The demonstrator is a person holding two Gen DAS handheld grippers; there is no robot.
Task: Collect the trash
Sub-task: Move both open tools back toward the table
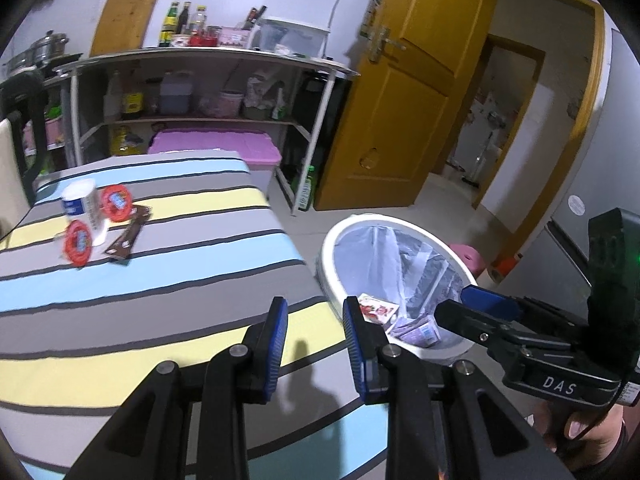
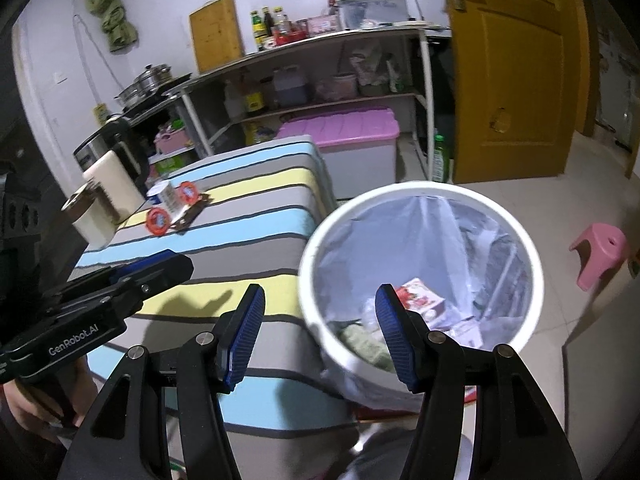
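Note:
A white trash bin (image 1: 332,240) with a clear liner stands on the floor beside the striped table (image 1: 180,280); it holds a strawberry carton (image 1: 376,307) and other wrappers. It also shows in the right wrist view (image 2: 532,264). At the table's far end lie a white cup (image 1: 84,208), two red lids (image 1: 118,202) and a brown wrapper (image 1: 128,238). My left gripper (image 1: 316,308) is open and empty over the table's near edge. My right gripper (image 2: 320,300) is open and empty at the bin's rim.
A metal shelf (image 1: 208,60) with bottles and boxes stands behind the table, with a pink-lidded storage box (image 1: 216,146) under it. A yellow door (image 1: 404,100) is open on the right. A pink stool (image 2: 598,250) stands on the floor past the bin.

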